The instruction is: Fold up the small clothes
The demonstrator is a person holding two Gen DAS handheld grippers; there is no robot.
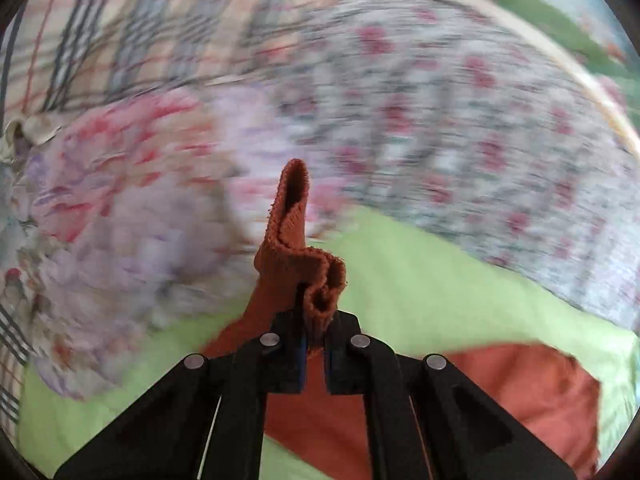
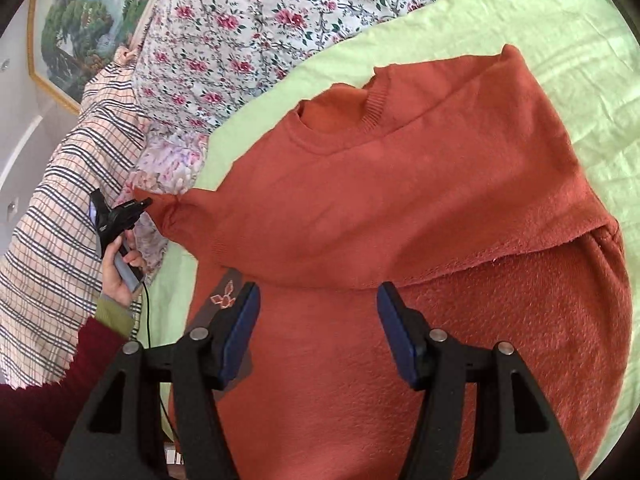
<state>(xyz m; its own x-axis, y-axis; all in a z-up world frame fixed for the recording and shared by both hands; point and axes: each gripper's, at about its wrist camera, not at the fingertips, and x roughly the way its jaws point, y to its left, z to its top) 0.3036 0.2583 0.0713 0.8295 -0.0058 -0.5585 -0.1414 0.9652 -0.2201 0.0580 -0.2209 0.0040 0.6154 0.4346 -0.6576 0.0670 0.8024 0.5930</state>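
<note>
One orange sweater (image 2: 400, 208) on green sheet (image 2: 540, 40), sleeve lifted.
L gripper (image 1: 314, 320) pinches ribbed cuff (image 1: 296, 216) at 9 o'clock; R gripper (image 2: 318, 320) spread w/ nothing between, over the hem.

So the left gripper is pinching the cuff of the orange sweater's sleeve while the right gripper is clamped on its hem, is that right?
Not quite: the right gripper is open and holds nothing, as the right wrist view shows. The left gripper does pinch the ribbed cuff of the orange sweater.
</note>
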